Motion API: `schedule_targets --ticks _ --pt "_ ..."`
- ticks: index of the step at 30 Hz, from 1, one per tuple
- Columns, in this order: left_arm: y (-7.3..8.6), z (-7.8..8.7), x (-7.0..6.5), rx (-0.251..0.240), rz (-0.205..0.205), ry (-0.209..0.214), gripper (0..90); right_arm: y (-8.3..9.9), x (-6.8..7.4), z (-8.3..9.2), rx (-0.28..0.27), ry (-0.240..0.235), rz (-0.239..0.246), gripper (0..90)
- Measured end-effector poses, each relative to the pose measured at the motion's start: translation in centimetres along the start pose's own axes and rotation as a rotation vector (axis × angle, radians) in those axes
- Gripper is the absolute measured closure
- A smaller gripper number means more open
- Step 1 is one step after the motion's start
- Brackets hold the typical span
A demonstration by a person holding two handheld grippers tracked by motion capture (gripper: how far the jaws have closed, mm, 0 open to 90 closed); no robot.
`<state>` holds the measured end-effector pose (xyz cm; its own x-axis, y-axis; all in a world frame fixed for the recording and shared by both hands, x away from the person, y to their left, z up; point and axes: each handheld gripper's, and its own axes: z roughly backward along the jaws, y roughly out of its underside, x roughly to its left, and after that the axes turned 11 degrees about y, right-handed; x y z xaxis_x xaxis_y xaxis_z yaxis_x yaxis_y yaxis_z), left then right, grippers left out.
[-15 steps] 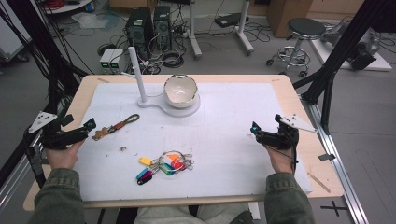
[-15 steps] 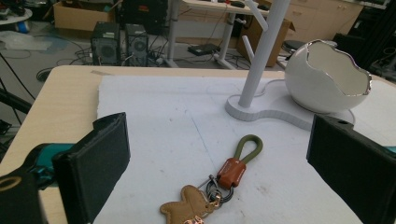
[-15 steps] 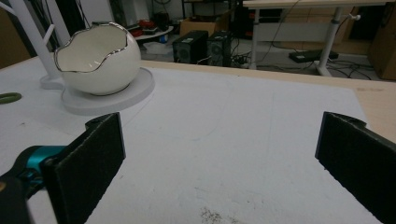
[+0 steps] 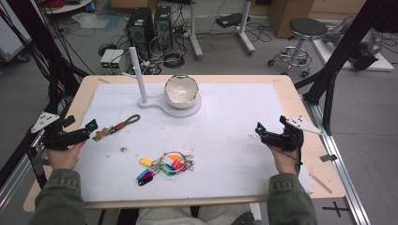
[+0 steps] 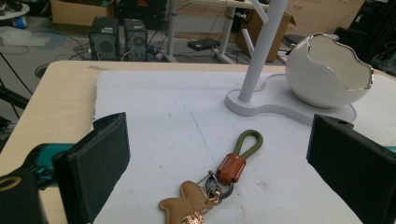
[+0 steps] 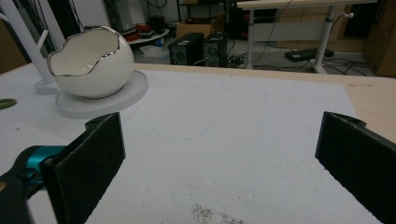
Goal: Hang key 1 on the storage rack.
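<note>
Directly ahead of my left tongs [image 4: 89,127], spread wide and empty, lies the keychain [image 5: 219,179], long axis pointing away toward the bowl [image 5: 327,70].

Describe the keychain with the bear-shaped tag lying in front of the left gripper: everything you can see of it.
The bear keychain lies flat on the white mat, untouched. A tan, leather-looking bear tag joins dark metal rings, then a rust-brown sleeve, then an olive cord loop pointing toward the white stand. It sits just ahead of the left gripper, whose fingers stand open and apart from it.
</note>
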<state>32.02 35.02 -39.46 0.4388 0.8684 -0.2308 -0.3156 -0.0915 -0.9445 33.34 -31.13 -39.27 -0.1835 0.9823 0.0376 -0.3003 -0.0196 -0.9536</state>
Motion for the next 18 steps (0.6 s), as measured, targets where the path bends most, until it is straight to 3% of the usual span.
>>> schedule_targets --ticks 6,10,13,15,18 --pt "0.0 -0.1 0.1 0.016 0.001 -0.001 6.6 0.1 0.0 -0.1 0.007 0.002 -0.001 0.6" --pt "0.0 -0.1 0.5 0.02 0.028 0.007 6.6 0.0 0.1 -0.3 0.01 0.001 -0.019 0.6" --pt "-0.3 -0.2 0.4 0.039 0.016 0.005 6.6 0.0 0.2 -0.3 0.012 0.004 -0.011 0.6" --pt "-0.8 -0.4 0.4 0.031 0.046 0.039 6.6 0.0 0.2 -0.4 0.014 0.003 -0.005 0.6" --pt "-1.6 -0.8 0.1 0.048 0.032 0.052 6.6 0.1 0.3 -0.5 0.021 0.003 -0.003 0.6"
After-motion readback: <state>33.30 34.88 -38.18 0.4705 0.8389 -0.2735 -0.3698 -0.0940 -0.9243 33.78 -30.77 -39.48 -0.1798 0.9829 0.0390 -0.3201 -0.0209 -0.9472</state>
